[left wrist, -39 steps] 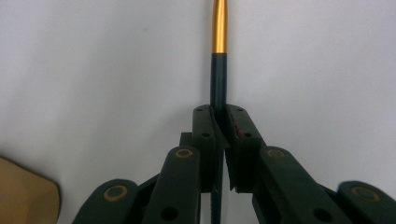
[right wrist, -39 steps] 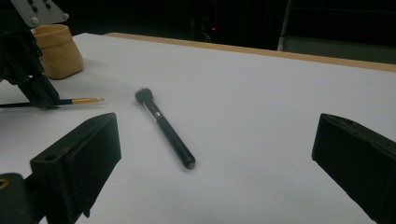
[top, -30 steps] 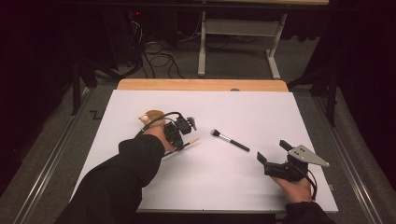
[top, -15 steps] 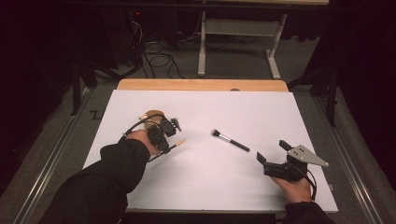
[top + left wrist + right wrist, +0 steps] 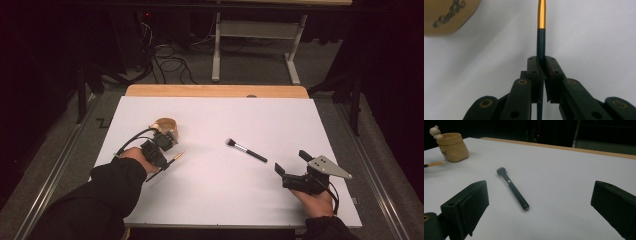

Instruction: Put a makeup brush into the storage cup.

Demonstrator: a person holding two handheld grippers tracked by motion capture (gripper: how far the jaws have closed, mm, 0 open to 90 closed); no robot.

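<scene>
Left gripper (image 5: 169, 142) clamped on a slim dark brush with a gold ferrule (image 5: 541, 37), jaws pinched tight around the handle, gold end poking out past the jaw tips and hovering just beside the small tan pouch (image 5: 165, 128) at the left of the white table (image 5: 210, 200). Right gripper (image 5: 290, 167) resting at the near right with jaws spread wide, holding nothing, pointed toward the black makeup brush (image 5: 246, 150) lying flat mid-table, well apart from the pouch. Step in hand, by the look of it: getting the held brush into the pouch. Best done by lifting the gripped end clear of the table, swinging the brush toward upright, and lining the leading end over the pouch mouth before lowering. Worth keeping the squeeze firm, since such a thin, round handle is likely to twist or slide between the pads. Soft pouch probably easy to nudge or tip, so a gentle entry from above rather than a sideways push against its wall. Release only once the brush leans inside.
</scene>
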